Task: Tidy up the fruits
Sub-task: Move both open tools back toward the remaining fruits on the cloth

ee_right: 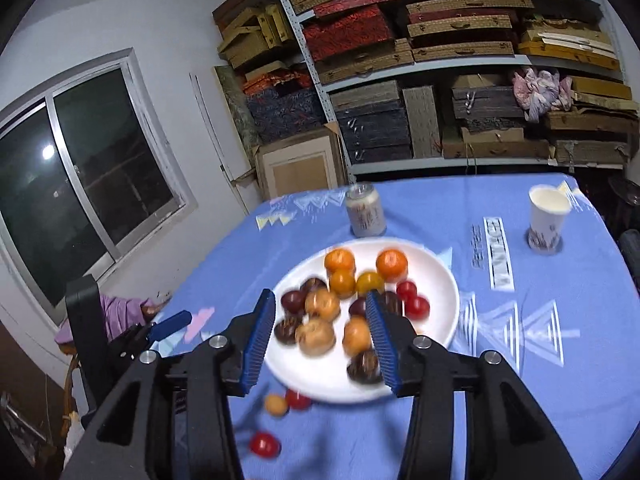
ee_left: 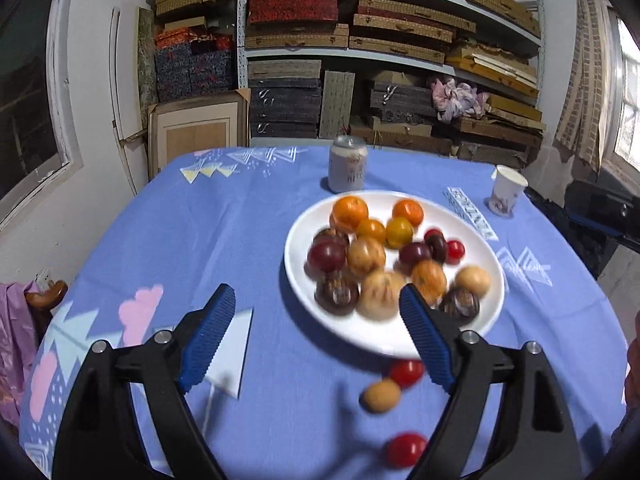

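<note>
Shelves stacked with woven boxes [ee_left: 400,36] fill the back wall, and the worktop wears a blue patterned cloth [ee_left: 224,232]. Left tool [ee_left: 316,300] is wide open, holding nothing; right tool [ee_right: 320,300] is open and empty too. Just ahead of both sits the round white plate [ee_right: 444,280] piled with oranges, dark plums and tan fruit. Below the left tool's fingers, a red cherry tomato [ee_left: 406,373] and a small tan fruit [ee_left: 381,396] touch each other on the cloth, with another red tomato [ee_left: 405,449] nearer.

Evenly lit indoors, with glare from a lamp reflection [ee_right: 48,152] in the dark window. Motion-blurred across the fruit [ee_left: 366,256] and plate [ee_left: 384,340]. Strongly bowed toward black fisheye corners.
</note>
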The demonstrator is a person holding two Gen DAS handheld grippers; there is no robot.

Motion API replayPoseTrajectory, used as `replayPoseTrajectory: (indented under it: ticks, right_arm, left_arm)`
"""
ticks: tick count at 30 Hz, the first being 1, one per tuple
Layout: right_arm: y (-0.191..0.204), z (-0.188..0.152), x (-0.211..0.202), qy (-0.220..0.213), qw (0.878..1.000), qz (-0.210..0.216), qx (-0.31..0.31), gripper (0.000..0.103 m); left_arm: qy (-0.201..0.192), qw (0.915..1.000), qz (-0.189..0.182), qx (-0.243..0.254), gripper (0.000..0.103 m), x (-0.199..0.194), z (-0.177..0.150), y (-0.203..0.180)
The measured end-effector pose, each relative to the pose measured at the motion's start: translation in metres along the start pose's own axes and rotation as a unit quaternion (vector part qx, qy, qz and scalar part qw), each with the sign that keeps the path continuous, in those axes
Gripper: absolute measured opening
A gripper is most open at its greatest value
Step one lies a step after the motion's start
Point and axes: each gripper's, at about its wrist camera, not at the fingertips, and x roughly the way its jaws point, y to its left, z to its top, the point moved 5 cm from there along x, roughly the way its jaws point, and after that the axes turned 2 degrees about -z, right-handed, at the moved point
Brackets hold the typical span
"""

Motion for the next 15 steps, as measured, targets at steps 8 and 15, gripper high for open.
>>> replayPoseTrajectory:
  ticks: [8,15]
  right_arm:
    - [-0.008,-0.095,-0.015,0.046,0.999,-0.007,0.025,0.048]
    - [-0.017,-0.105,-0.019,0.056,0.997,0.016,0.06,0.064]
  left_arm:
    - [0.065,0.9972,-0.02,0.032,0.088,-0.015,-0.075,-0.015]
    - [0.098,0.993,-0.051,0.042,0.088,-0.005,-0.088,-0.026]
